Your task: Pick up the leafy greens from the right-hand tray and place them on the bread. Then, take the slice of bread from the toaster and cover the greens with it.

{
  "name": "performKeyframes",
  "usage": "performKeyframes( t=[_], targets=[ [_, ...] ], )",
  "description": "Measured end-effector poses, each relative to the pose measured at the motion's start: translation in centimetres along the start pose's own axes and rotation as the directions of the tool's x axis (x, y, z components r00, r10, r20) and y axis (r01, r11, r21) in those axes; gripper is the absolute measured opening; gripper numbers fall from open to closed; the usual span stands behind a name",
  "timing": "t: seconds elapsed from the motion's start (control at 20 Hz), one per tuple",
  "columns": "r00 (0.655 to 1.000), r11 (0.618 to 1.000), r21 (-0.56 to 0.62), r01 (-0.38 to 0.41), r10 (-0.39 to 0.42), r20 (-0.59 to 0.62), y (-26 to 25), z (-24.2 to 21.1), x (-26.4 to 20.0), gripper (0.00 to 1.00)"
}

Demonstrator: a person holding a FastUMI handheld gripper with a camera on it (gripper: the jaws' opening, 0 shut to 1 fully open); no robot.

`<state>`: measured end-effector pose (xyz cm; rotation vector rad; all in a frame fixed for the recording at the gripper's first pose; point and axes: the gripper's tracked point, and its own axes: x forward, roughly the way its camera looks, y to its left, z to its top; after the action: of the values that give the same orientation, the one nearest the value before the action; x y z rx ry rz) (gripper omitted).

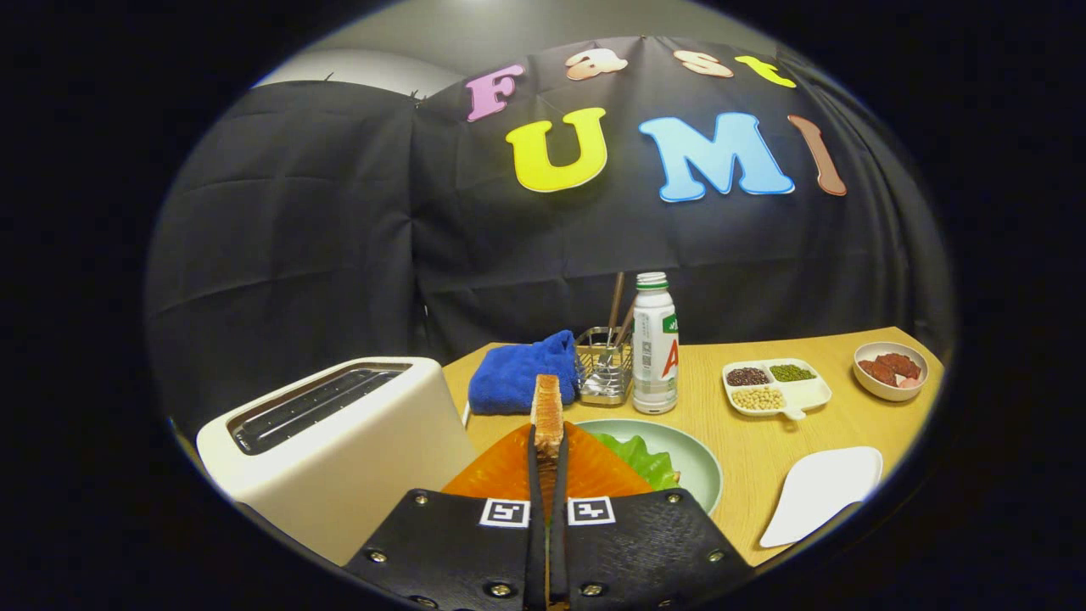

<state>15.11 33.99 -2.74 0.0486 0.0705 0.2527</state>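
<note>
1. Centre bottom of the frame: the gripper (547, 462) has its fingers drawn close together, clamped on a slice of bread (547, 407) held on edge; the toasted crust stands up just past the fingertips.
2. Lower left: the toaster (339, 441) sits with its slots looking empty, so I judge the slice has come from there; we are in the second half of the task.
3. Just under and beyond the fingers: a pale green plate (700, 462) with the leafy greens (640, 458) lying on it, beside something orange (509, 471) that spreads under the gripper; whether bread lies beneath the greens I cannot tell.
4. Lower right: a white tray (819, 492) lies bare on the table (747, 416); that fits the greens being placed already.
5. Middle of the frame, further back: a blue cloth (517, 382), a wire cutlery holder (604, 365) and a bottle (655, 344); to the right, a divided dish of beans (774, 386) and a small bowl (891, 369).
6. Next move, as I read it: tip the slice flat, bring it over the greens, lower it until it rests, then part the fingers; the risk is dropping it askew.
</note>
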Motion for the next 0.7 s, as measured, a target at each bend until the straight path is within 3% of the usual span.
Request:
performKeyframes(
  t=[0.25,0.5,0.7],
  targets=[
    [0.995,0.993,-0.077,0.09,-0.092,-0.028,-2.5,-1.0,0.2,0.05],
    [0.983,0.973,-0.147,0.179,-0.183,-0.014,-4.9,-1.2,-0.1,0.28],
    [0.98,0.973,-0.131,0.192,-0.196,-0.017,-5.8,-1.2,-0.7,0.32]
  ],
)
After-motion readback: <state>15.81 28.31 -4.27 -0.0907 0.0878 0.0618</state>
